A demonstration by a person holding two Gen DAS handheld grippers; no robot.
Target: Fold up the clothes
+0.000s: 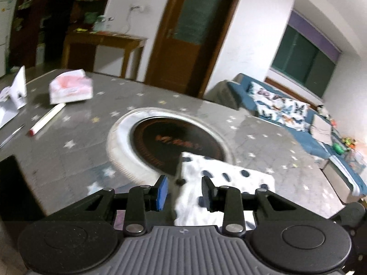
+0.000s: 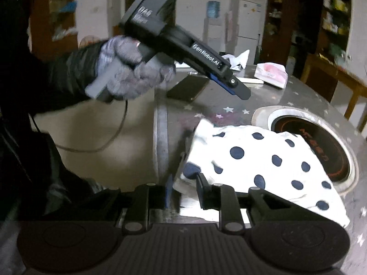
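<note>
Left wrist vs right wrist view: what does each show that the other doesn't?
Left wrist only: blue sofa, wooden door, window, red-capped marker.
Right wrist only: the left hand-held gripper seen from outside, hovering clear of the cloth, the gloved hand holding it, fridge.
Both: polka-dot cloth lying partly over the round inset in the star-patterned table, pink tissue pack.

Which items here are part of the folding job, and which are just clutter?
In the job:
- dotted garment
- left gripper, jaws apart, nothing between them
- right gripper, at the garment's edge

Lying about:
- tissue pack
- marker
- phone
- papers
- round cooktop set in the table
</note>
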